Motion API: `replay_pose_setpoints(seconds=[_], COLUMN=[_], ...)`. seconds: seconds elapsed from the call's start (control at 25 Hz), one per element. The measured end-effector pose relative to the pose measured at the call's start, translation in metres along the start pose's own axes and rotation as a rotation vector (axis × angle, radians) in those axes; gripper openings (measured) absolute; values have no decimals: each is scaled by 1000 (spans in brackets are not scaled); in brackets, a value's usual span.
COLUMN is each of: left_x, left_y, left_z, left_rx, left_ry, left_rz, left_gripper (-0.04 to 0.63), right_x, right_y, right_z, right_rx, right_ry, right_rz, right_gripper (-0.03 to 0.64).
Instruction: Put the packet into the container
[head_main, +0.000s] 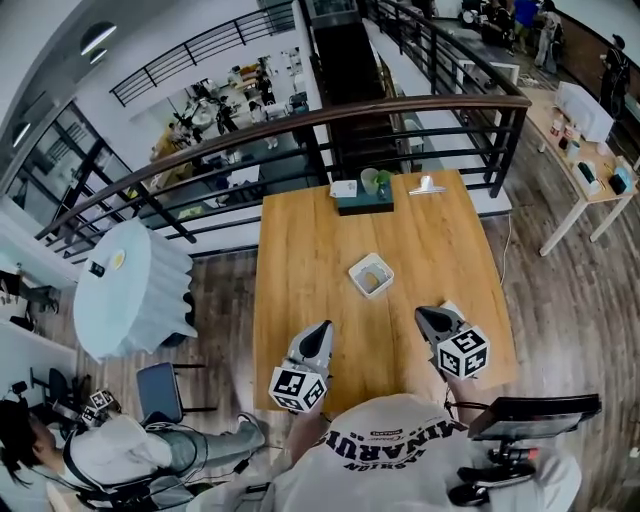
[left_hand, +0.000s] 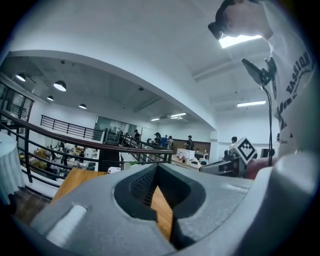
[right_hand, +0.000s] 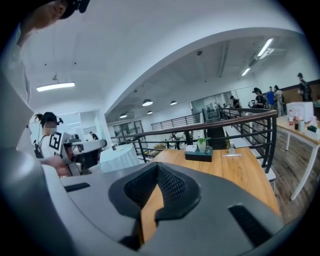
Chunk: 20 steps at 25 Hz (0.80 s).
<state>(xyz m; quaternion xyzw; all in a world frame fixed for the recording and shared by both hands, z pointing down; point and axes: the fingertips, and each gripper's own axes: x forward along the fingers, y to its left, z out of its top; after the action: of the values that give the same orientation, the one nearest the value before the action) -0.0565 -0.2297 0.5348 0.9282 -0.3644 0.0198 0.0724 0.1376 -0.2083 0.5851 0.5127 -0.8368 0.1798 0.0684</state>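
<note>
L gripper (head_main: 322, 328), R gripper (head_main: 420, 313): jaws pressed together, empty. Container (head_main: 360, 261) holds tan item, prob. packet (head_main: 371, 280); back off w/o nudging.

The left gripper (left_hand: 156, 166) is shown with its grey jaws brought together at the tips, and nothing is held between them. The wooden table (left_hand: 75, 180) is seen through the hollow below the tips and again at the near left. A dark railing (left_hand: 121, 144) is seen beyond it, and a white shirt (left_hand: 295, 85) at the right.
</note>
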Motion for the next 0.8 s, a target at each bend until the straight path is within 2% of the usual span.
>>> replay_pose_setpoints(seconds=[0.12, 0.28, 0.4, 0.44, 0.52, 0.56, 0.72, 0.8], left_x=[0, 0, -1, 0, 1, 2, 9, 14], left_y=[2, 4, 5, 5, 6, 6, 8, 5], left_z=[2, 0, -3, -4, -4, -4, 0, 3], left_rx=[-3, -12, -14, -14, -9, -6, 2, 2], left_ry=[-1, 9, 24, 26, 29, 29, 27, 24], left_rz=[13, 25, 28, 27, 26, 25, 22, 16], left_gripper=[3, 5, 5, 5, 5, 3, 5, 5], right_x=[5, 6, 10, 13, 24, 30, 50, 55], right_y=[-21, -74, -110, -121, -136, -141, -157, -166], right_z=[-9, -21, -49, -63, -91, -103, -129, -141], right_rx=[-58, -6, -9, -12, -8, -14, -89, -129], right_ry=[70, 86, 154, 194, 276, 307, 375, 430], right_rz=[-24, -136, -217, -232, -237, -236, -280, -297], right_gripper=[8, 9, 25, 80, 241, 291, 410, 448])
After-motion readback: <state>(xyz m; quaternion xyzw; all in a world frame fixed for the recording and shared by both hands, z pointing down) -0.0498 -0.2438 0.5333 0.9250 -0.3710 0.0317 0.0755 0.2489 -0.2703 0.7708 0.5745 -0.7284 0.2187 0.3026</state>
